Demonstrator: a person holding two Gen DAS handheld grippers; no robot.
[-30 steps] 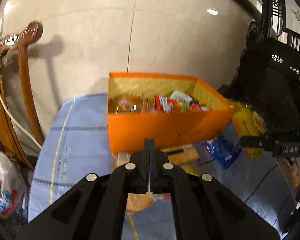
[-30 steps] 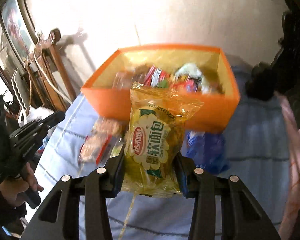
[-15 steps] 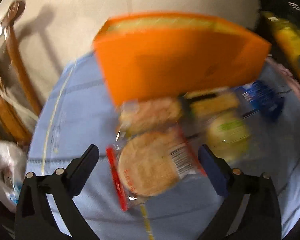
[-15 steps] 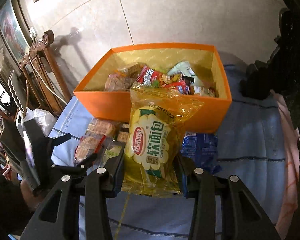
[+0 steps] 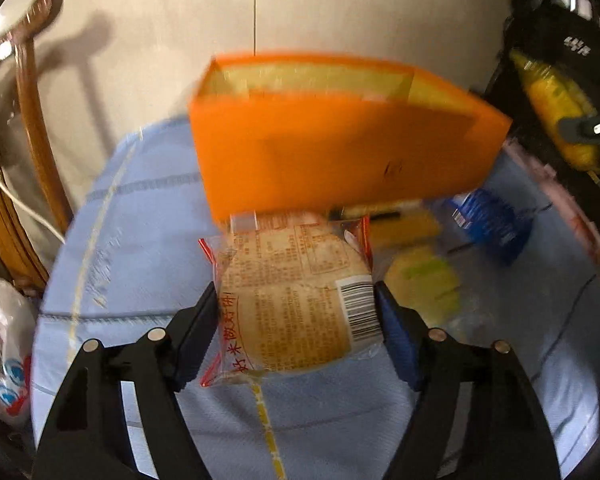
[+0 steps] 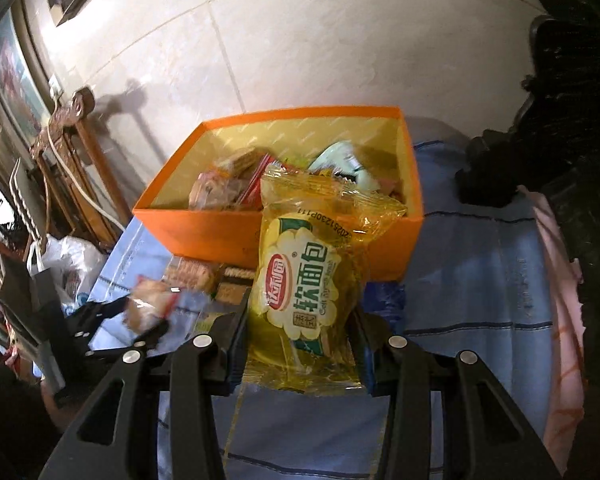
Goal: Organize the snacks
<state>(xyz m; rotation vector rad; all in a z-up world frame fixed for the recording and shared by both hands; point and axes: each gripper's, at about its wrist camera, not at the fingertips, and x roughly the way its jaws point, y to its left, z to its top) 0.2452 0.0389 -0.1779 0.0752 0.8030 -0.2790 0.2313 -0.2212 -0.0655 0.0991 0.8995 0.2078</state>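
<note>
An orange box [image 6: 228, 236] holding several snacks stands on a blue cloth; it also shows in the left wrist view [image 5: 340, 160]. My left gripper [image 5: 296, 320] is shut on a round rice cake packet [image 5: 296, 292] in clear wrap, just in front of the box. My right gripper [image 6: 300, 332] is shut on a yellow soft bread packet [image 6: 304, 276] and holds it above the cloth before the box. The left gripper with its packet shows in the right wrist view [image 6: 140, 320].
Loose snacks lie on the cloth by the box: a blue packet [image 5: 488, 224], a yellow-green packet [image 5: 424, 280], biscuit packs [image 6: 192, 276]. A wooden chair [image 5: 32, 128] and a white plastic bag [image 5: 0, 344] stand left. Dark furniture [image 6: 560, 100] stands right.
My left gripper opened, dropped to the cloth and closed on the rice cake packet. My right gripper rose a little with the bread packet.
</note>
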